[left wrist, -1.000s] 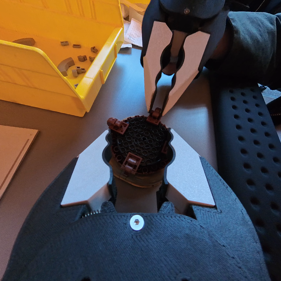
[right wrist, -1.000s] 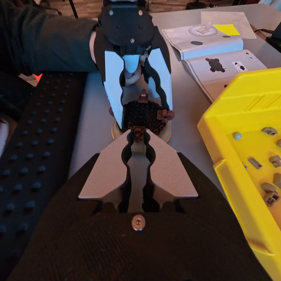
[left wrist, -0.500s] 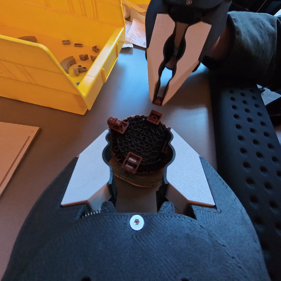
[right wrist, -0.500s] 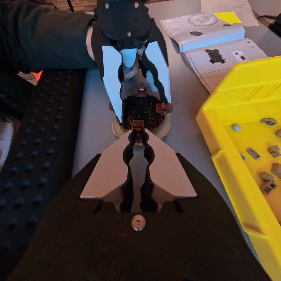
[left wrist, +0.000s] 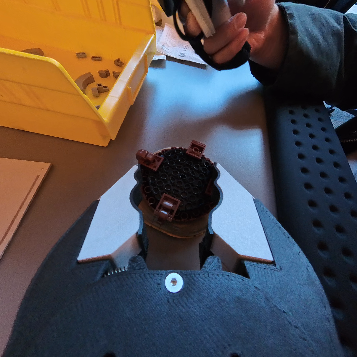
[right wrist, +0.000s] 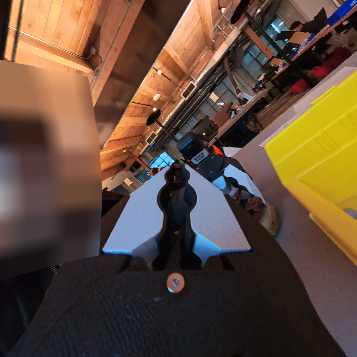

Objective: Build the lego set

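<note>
Left tongs (left wrist: 176,185) are clamped on the round lego build (left wrist: 178,183), one finger against each side of it, and the build sits on the desk (left wrist: 193,108) right between them. Its top is a field of black studs, with reddish-brown clip pieces perched at the rim: one nearest the tongs' base (left wrist: 166,207), one at the far left edge (left wrist: 149,160), one at the far right edge (left wrist: 195,149). A tan ring shows under the black disc on the near side.

Ahead and left of these tongs sits the yellow bin (left wrist: 123,90), small grey parts scattered on its floor. A perforated black pad (left wrist: 316,173) runs along their right side. Beyond the build, up high, a hand (left wrist: 228,36) grips the other tool.

Over to the right tongs (right wrist: 177,173): tilted upward, pointing off at wooden ceiling beams, well clear of the desk. Their fingers are nearly together, pinching a small brown piece (right wrist: 177,174) at the very tips. Off to their right and lower, the build (right wrist: 253,206) is partly visible behind the finger, with the left tool around it, and the yellow bin (right wrist: 309,164) lies farther right.
</note>
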Tool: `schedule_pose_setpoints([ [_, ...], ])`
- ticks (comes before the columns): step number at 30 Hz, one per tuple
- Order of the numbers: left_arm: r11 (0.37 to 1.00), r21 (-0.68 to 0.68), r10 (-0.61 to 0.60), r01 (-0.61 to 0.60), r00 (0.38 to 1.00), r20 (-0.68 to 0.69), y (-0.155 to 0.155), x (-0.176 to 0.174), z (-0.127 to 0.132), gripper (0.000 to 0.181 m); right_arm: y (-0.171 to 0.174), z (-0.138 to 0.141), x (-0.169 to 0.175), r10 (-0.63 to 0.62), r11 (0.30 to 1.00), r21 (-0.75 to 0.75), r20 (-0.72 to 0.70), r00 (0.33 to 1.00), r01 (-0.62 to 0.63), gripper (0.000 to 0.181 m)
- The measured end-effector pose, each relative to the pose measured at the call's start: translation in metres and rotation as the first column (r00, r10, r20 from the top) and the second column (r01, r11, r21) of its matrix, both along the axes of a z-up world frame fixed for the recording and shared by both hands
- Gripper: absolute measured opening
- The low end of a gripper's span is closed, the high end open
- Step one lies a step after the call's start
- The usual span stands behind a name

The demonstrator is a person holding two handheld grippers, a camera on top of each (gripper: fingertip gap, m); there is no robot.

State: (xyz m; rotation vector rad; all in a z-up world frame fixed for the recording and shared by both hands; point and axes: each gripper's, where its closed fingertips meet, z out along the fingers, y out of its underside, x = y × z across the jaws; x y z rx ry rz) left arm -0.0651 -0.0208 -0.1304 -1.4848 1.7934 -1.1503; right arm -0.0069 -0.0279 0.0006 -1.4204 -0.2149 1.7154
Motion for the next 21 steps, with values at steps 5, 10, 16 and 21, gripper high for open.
schedule_pose_setpoints([
  [5, 0.999, -0.006, -0.036, 0.036, 0.999, -0.005, -0.002, -0.002, 0.0, 0.075, 0.061, -0.036, 0.019, -0.373, 0.925, 0.129, 0.473, 0.798, 0.357, 0.004],
  [10, 0.999, -0.025, -0.041, 0.041, 0.999, -0.029, -0.001, -0.009, 0.001, 0.079, 0.111, -0.074, 0.055, -0.528, 0.794, 0.355, 0.805, 0.271, 0.494, 0.029],
  [16, 1.0, -0.022, -0.006, 0.004, 0.997, -0.082, 0.009, -0.018, 0.0, 0.088, 0.095, -0.047, 0.055, -0.613, 0.77, 0.448, 0.716, 0.334, 0.454, 0.036],
  [21, 0.998, -0.055, 0.011, -0.017, 0.993, -0.117, 0.01, -0.022, -0.001, 0.089, 0.054, -0.049, -0.037, -0.475, 0.868, 0.475, 0.705, 0.527, 0.147, 0.023],
])
